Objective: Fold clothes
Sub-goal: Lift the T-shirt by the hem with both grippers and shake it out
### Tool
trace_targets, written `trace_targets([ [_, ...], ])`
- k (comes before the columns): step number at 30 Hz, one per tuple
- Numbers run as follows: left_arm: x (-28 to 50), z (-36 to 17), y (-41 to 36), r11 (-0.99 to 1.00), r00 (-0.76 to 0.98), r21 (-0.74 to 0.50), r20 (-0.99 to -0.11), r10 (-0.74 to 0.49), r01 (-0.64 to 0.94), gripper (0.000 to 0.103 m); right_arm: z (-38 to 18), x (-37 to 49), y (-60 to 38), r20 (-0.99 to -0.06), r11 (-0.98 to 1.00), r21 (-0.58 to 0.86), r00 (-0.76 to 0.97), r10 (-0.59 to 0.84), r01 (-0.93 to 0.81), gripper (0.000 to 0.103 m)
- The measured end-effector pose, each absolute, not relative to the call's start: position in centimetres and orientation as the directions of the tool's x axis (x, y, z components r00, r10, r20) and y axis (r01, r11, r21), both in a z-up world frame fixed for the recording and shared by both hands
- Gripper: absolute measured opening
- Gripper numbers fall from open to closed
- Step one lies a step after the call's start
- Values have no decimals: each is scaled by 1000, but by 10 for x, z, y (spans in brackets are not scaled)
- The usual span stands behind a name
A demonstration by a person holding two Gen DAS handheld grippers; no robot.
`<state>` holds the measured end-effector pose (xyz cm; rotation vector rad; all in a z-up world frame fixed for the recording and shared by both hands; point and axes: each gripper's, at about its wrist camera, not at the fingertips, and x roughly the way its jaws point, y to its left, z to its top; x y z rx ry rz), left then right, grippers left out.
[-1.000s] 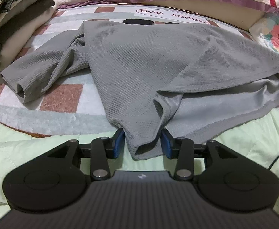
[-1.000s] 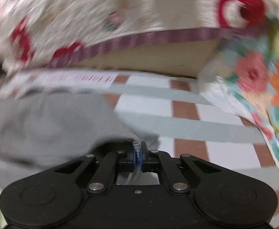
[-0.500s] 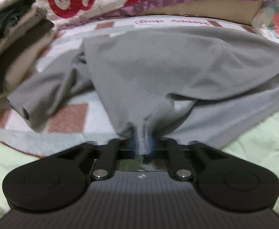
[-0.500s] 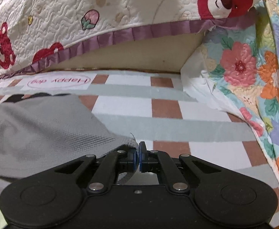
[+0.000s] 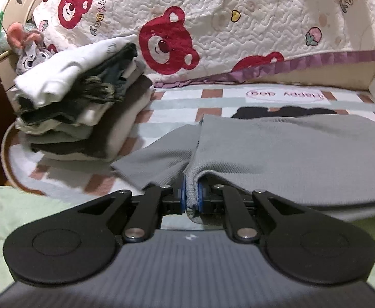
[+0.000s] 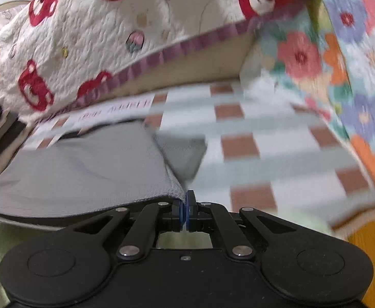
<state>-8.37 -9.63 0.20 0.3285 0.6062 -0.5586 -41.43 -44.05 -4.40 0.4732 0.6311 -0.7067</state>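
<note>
The left gripper point(image 5: 192, 198) is clamped on a bunched corner of the grey shirt point(image 5: 285, 154); the right gripper point(image 6: 186, 211) is pinched shut on the shirt's opposite near corner point(image 6: 172, 192). From both pairs of tongs the shirt spreads forward across the checked sheet point(image 6: 264, 138), its held edge running side to side between them, sleeves trailing outward. The stack of folded clothes point(image 5: 85, 102) sits ahead-left of the left tongs. A forward fold looks due.
</note>
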Motion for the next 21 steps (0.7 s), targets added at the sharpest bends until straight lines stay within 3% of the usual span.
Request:
trace_targets([
  [4, -99, 6, -66, 789, 649, 163, -676, -348, 592, 8, -45, -444, -412, -703, 645, 275, 607, -371, 713, 0],
  [9, -67, -50, -93, 745, 492, 86, -799, -344, 661, 8, -100, -425, -439, -792, 636, 323, 568, -225, 701, 1],
  [11, -35, -49, -134, 683, 512, 155, -781, -358, 714, 8, -112, -392, -471, -802, 682, 311, 568, -185, 662, 1],
  [14, 33, 5, -204, 652, 645, 307, -668, -371, 693, 8, -70, -321, -540, -779, 712, 273, 583, -231, 647, 1],
  [17, 91, 100, -252, 695, 717, 314, -559, -416, 647, 8, 36, -269, -591, -634, 698, 244, 655, -410, 673, 0],
  [20, 116, 210, -284, 727, 782, 343, -456, -424, 594, 8, 163, -241, -590, -380, 724, 112, 703, -602, 681, 0],
  [21, 117, 248, -286, 751, 816, 349, -386, -429, 560, 8, 197, -238, -586, -308, 728, 101, 717, -625, 678, 0],
])
